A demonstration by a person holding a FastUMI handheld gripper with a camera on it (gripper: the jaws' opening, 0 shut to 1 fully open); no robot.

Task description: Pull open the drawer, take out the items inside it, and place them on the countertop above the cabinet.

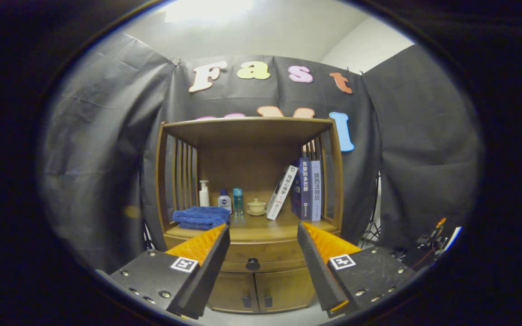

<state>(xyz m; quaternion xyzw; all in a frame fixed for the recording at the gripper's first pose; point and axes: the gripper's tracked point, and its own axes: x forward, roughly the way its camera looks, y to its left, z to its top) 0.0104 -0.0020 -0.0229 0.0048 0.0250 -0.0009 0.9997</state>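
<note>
Drawer: the drawer (261,258) sits closed in the wooden cabinet (249,271), right under the countertop; whatever is inside it is hidden from me.
Knob: a small dark round knob (253,263) in the middle of the drawer front, showing in the gap between my two fingers but well beyond them.
My gripper: my gripper (263,233) is spread wide and holds nothing; nothing is touching either finger.
Countertop: the countertop (283,231) above the drawer already carries a folded blue towel (201,217), a white pump bottle (204,194), a small squat bottle (224,200), a slim teal bottle (238,201), a little lidded cup on a saucer (256,207) and a few books (304,190), one of them leaning. The front middle strip looks bare.
Below: two small cupboard doors (256,292) with their own pulls, not my target.
Step in hand: I judge this the approach, with the drawer not yet pulled.
Next move: I would go forward and slightly down, centre the knob between the fingers, close on it, then draw straight back. The knob is small, so a skewed grip could slip off.
</note>
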